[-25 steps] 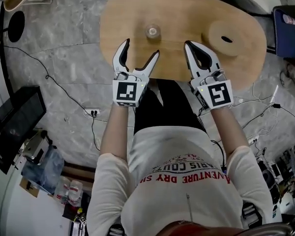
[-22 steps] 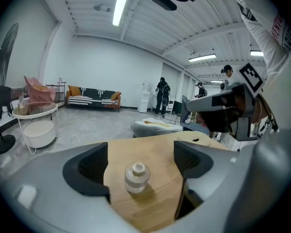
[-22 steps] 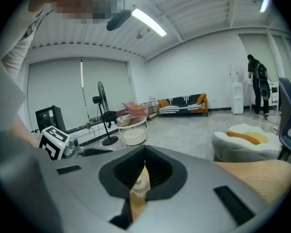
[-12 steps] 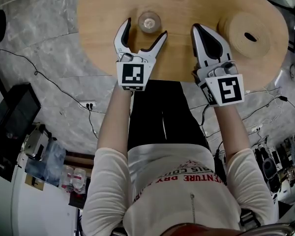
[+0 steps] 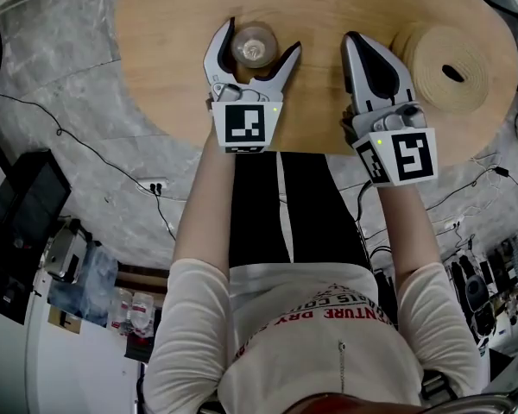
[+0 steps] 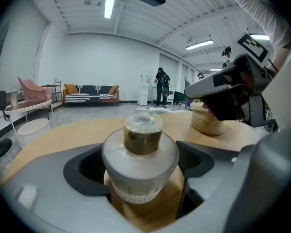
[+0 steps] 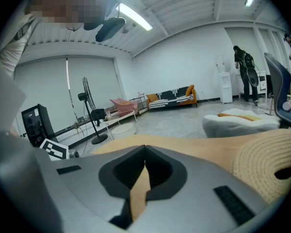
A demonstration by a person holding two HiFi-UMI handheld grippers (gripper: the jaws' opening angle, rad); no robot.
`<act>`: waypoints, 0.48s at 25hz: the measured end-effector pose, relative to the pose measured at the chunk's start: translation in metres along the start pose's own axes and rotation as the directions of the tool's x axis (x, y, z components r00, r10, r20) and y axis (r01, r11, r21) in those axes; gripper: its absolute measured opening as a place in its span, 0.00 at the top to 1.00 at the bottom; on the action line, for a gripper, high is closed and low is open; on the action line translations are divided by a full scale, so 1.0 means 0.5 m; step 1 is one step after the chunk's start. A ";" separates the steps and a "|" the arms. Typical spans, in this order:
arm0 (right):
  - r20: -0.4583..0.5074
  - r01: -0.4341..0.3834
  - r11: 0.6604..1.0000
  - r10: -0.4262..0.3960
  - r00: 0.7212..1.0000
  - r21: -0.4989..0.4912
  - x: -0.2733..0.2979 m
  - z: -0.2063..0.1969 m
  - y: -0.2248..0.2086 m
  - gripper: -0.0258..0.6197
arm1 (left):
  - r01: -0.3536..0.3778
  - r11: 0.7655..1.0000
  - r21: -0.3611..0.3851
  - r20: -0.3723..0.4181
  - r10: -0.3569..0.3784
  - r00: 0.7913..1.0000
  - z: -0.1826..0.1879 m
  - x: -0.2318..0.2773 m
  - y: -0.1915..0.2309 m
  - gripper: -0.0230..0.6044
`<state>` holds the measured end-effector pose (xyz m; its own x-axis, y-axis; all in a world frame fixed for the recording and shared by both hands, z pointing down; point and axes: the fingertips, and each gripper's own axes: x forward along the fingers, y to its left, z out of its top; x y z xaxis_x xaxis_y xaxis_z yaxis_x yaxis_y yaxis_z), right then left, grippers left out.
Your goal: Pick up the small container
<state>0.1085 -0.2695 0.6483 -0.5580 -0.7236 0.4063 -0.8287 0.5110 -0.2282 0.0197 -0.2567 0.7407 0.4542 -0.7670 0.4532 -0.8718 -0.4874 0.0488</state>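
Observation:
The small container (image 5: pixel 253 46), a squat frosted jar with a clear stopper, stands upright on the oval wooden table (image 5: pixel 168 67). My left gripper (image 5: pixel 257 38) is open wide around it, one jaw on each side. In the left gripper view the container (image 6: pixel 141 159) fills the space between the dark pads (image 6: pixel 85 171), which stand beside it without visibly pressing. My right gripper (image 5: pixel 354 40) hovers over the table to the right, shut with its tips together and nothing in it; the right gripper view shows its jaws (image 7: pixel 144 152) meeting.
A round woven mat (image 5: pixel 453 67) with a centre hole lies on the table right of the right gripper. Cables (image 5: pixel 86 145) trail over the grey floor beside a black box (image 5: pixel 26 205). The person's legs sit at the table's near edge.
Both grippers moved forward over the table. The left one advanced until the container, earlier ahead of its tips, stands between its open jaws.

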 end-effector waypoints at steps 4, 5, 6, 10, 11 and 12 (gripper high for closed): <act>-0.002 0.002 1.000 -0.002 1.000 -0.010 0.010 -0.015 -0.013 0.98 | 0.001 0.999 0.037 0.005 -0.001 1.000 -0.009 0.002 -0.003 0.27; -0.002 0.004 1.000 -0.004 1.000 -0.012 0.011 -0.014 -0.016 0.98 | -0.004 0.999 0.034 0.005 0.004 1.000 -0.007 0.002 -0.001 0.28; -0.001 0.007 1.000 -0.007 1.000 -0.015 0.011 -0.013 -0.018 0.98 | -0.013 0.999 0.033 0.002 0.013 1.000 -0.005 0.002 0.002 0.31; 0.003 0.013 1.000 -0.012 1.000 -0.018 0.010 -0.024 -0.019 0.98 | -0.041 0.998 0.039 -0.016 0.042 0.999 -0.010 0.002 0.008 0.41; 0.001 0.012 1.000 -0.012 1.000 -0.017 0.012 -0.029 -0.018 0.98 | -0.043 0.998 0.040 -0.018 0.043 0.999 -0.013 0.003 0.009 0.41; -0.001 0.012 1.000 -0.012 1.000 -0.017 0.014 -0.031 -0.017 0.98 | -0.044 0.998 0.041 -0.019 0.045 0.999 -0.014 0.004 0.011 0.42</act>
<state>0.1124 -0.2718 0.6670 -0.5481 -0.7290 0.4100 -0.8345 0.5100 -0.2087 0.0147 -0.2581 0.7483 0.4113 -0.7801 0.4715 -0.8826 -0.4701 -0.0078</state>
